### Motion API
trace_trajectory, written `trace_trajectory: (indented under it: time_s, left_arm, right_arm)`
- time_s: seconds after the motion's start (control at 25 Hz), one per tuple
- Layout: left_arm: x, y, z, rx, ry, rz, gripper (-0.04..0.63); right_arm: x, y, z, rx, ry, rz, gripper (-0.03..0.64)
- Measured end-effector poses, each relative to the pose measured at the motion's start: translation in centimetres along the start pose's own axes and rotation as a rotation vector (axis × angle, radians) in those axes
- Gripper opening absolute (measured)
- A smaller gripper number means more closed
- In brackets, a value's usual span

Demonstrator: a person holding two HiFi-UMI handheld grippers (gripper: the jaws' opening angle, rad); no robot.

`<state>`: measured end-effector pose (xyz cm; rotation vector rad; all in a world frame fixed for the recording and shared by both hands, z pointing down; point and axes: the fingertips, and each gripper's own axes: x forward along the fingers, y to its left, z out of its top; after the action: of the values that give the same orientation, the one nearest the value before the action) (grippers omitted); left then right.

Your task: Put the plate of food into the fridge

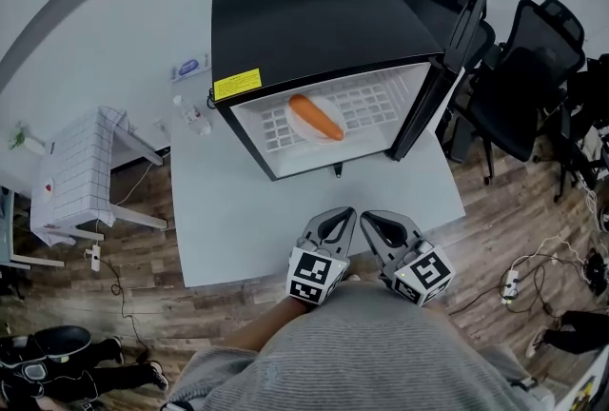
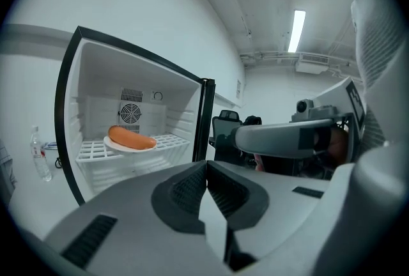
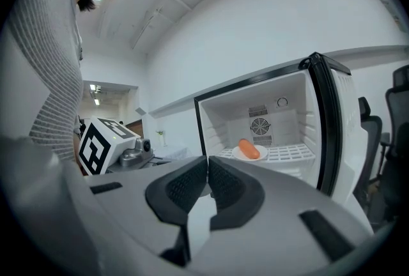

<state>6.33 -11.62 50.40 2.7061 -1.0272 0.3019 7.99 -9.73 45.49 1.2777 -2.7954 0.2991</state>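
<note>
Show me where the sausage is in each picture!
Head view: sausage above centre, on the white shelf inside the open fridge.
Left gripper view: sausage left of centre, on the shelf.
Right gripper view: sausage right of centre, on the shelf.
Shared landmark: the white shelf under it.
</note>
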Motion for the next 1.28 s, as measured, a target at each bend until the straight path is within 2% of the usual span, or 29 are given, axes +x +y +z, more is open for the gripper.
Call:
trace_trajectory:
  time_s: [0.24,0.44,0.64,0.8,0.96,1.28]
  left_arm:
    - [0.0,0.2,-0.6,-0.008,-0.003,-0.006,0.011]
    - [0.3,-0.8,-0.5,-0.010,-0.018,-0.065,0.012]
    - [0.1,-1.5,-0.1,-0.053,-0.043,-0.130,0.011]
    - [0.1,-1.2,-0.3,-0.074,-0.036,-0.126,0.012]
    - [0.2,-0.9,-0.3,-0.077,-0.039,-0.121,0.011]
    - [0.5,-0.5,0.0,-0.065,-0.039,-0.118,0.011]
  right_arm:
    - [-0.1,0.0,-0.4,0.004,0.010,0.000,0.015]
    - [0.1,0.2,-0.4,-0.001,0.010,0.008,0.015]
    - [0.2,1.4,-0.8,-0.008,0.014,0.059,0.015]
    - [0.3,1.8,-1.0,-0.005,0.026,0.069,0.015]
    - [0.3,1.0,-1.3,-0.006,0.024,0.043,0.015]
    - [0.4,1.5,-0.7,-0.065,0.031,0.048,0.014]
